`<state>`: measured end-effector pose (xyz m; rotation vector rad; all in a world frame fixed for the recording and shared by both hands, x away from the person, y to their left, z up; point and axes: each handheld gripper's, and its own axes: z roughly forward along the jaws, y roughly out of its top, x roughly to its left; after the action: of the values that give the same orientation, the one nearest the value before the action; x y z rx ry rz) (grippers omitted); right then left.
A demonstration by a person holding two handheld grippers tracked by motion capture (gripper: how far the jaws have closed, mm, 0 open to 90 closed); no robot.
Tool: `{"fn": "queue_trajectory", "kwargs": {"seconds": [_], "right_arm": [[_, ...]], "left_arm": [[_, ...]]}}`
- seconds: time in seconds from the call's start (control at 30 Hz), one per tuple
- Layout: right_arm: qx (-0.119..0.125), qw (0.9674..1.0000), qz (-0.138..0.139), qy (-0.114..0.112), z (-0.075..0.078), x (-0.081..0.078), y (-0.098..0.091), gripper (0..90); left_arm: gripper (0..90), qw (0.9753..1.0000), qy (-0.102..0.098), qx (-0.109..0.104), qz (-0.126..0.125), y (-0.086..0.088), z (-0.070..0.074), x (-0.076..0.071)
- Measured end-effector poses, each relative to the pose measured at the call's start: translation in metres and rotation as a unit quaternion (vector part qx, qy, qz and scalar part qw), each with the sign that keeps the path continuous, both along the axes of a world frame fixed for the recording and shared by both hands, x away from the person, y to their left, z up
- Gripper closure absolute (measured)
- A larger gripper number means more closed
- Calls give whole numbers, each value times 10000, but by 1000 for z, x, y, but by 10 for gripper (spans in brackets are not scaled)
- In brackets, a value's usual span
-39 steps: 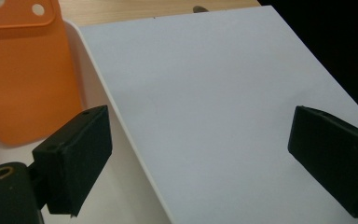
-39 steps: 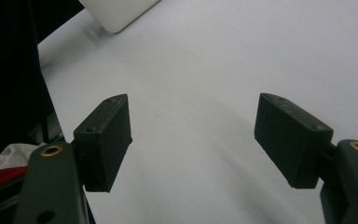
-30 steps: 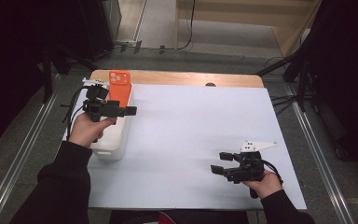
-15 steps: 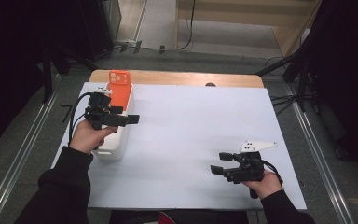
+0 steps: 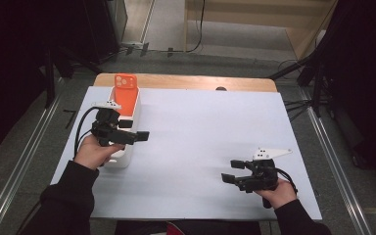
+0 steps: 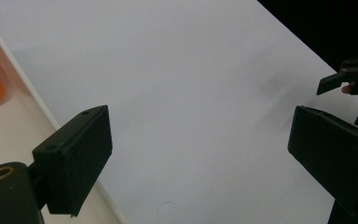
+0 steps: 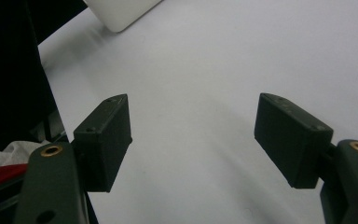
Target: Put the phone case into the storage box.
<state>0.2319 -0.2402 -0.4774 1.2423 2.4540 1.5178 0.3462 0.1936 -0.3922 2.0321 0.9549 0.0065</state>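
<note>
Orange phone (image 5: 126, 88) stands in a white holder (image 5: 127, 115) at the table's far left. Both our grippers, left (image 5: 144, 136) and right (image 5: 226, 172), are spread and empty; we should square the left jaws around the phone before closing.

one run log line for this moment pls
left gripper: open, empty, over white box | orange phone: in box, far end | right gripper: open, empty, over white sheet

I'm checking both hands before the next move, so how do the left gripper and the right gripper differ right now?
The left gripper hangs over the white tray near the orange phone; the right gripper sits by the white sheet's near right corner, apart from both. The left one's jaws point toward the sheet's middle; the right one's point left. Both have open jaws with nothing between them.
</note>
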Motion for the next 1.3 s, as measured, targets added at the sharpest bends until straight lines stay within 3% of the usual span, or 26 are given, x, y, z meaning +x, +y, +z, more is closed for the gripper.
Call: {"fn": "queue_trajectory", "kwargs": {"seconds": [0.57,0.93,1.3], "right_arm": [[-9,10000,32,11,0,0,1,261],[-8,10000,48,32,0,0,2,262],[-6,10000,73,21,-1,0,3,262]], "left_arm": [[63,9995,-122,28,-289,-6,-11,-19],[63,9976,-244,109,-640,-12,-21,-33],[63,9962,-346,107,-790,-11,-30,-45]]}}
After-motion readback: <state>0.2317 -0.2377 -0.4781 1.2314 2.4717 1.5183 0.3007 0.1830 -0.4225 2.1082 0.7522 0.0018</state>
